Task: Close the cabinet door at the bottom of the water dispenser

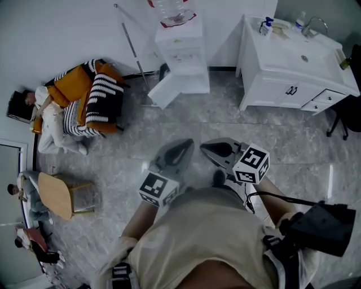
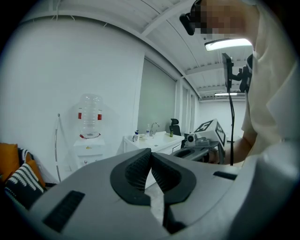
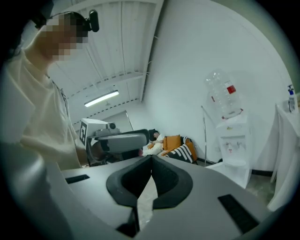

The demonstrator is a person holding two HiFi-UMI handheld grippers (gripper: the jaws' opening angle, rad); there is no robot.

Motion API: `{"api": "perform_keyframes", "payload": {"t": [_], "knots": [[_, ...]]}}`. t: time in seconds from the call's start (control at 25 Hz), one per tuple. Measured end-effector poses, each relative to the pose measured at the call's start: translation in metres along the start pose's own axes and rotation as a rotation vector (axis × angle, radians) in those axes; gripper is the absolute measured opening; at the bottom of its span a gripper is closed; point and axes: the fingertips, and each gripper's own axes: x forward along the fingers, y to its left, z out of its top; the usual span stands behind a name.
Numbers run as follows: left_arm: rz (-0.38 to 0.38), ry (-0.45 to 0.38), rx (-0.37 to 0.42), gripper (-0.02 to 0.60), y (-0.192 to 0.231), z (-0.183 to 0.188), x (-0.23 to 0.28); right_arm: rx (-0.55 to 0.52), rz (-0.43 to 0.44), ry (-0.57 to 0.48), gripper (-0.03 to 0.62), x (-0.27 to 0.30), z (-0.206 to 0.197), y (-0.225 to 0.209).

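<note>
- Two grippers are reaching forward side by side over the grey stone floor (image 1: 186,121), held by the person wearing the camera. The left gripper (image 1: 185,145) and the right gripper (image 1: 207,149) are lying close together, each carrying its marker cube.
- Both are pointing roughly toward the water dispenser (image 1: 181,51), which is well apart from them.
- In the left gripper view, the left gripper (image 2: 150,155) is showing its ribbed pads pressed together at the tips, with nothing between them.
- In the right gripper view, the right gripper (image 3: 151,159) is likewise pinched fully together and carrying nothing.
- The water dispenser is standing against the white wall with a clear bottle (image 1: 172,11) sitting upside down on top.
- The cabinet door (image 1: 166,91) at its bottom is hanging open, swung out toward the left of the head view, and neither tool is touching it.
- The right gripper view is also catching the water dispenser (image 3: 232,140) at the right, its bottle (image 3: 224,96) above it.
- A thin pole (image 1: 132,51) is leaning against the wall just left of the dispenser.
- A white sink cabinet (image 1: 265,84) is standing to the right of the dispenser.
- An orange armchair (image 1: 76,84) with striped cushions is sitting to the left, and a person (image 1: 51,121) is lying across it.
- A small wooden chair (image 1: 56,195) is standing near the lower left.
</note>
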Motion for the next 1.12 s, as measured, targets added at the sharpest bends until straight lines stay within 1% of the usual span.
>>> {"api": "perform_keyframes", "payload": {"t": [0.2,0.32,0.4,0.52,0.64,0.72,0.76,0.84,0.88,0.92,0.96,1.04,1.12], "knots": [[0.043,-0.005,0.016,-0.006,-0.002,0.008,0.021,-0.108,0.003,-0.119,0.011,-0.007,0.044,-0.005],[0.084,-0.016,0.001,-0.006,0.003,0.011,0.027,-0.165,0.007,-0.139,0.011,-0.007,0.052,-0.007],[0.109,-0.022,-0.002,-0.006,0.007,0.013,0.028,-0.154,0.002,-0.150,0.011,-0.009,0.053,-0.013],[0.129,-0.014,0.002,-0.006,0.016,0.015,0.029,-0.088,-0.017,-0.170,0.011,-0.011,0.054,-0.026],[0.138,-0.007,0.005,-0.006,0.025,0.013,0.032,-0.066,-0.029,-0.158,0.011,-0.010,0.051,-0.036],[0.137,-0.015,0.010,-0.006,0.032,0.015,0.033,-0.087,-0.043,-0.135,0.011,-0.008,0.049,-0.041],[0.134,-0.020,0.008,-0.006,0.036,0.016,0.034,-0.121,-0.061,-0.113,0.011,-0.007,0.048,-0.044],[0.122,-0.033,-0.003,-0.006,0.044,0.018,0.037,-0.238,-0.116,-0.055,0.011,-0.004,0.050,-0.052],[0.113,-0.042,-0.007,-0.006,0.049,0.018,0.040,-0.296,-0.138,-0.043,0.011,-0.001,0.053,-0.056],[0.104,-0.051,-0.009,-0.006,0.053,0.019,0.043,-0.332,-0.153,-0.043,0.011,0.001,0.057,-0.061],[0.095,-0.061,-0.011,-0.006,0.058,0.019,0.046,-0.339,-0.162,-0.043,0.011,0.003,0.060,-0.065],[0.075,-0.084,-0.019,-0.006,0.066,0.021,0.050,-0.306,-0.188,-0.044,0.011,0.008,0.062,-0.074],[0.052,-0.098,-0.040,-0.006,0.078,0.022,0.052,-0.275,-0.242,-0.037,0.011,0.017,0.063,-0.083]]}}
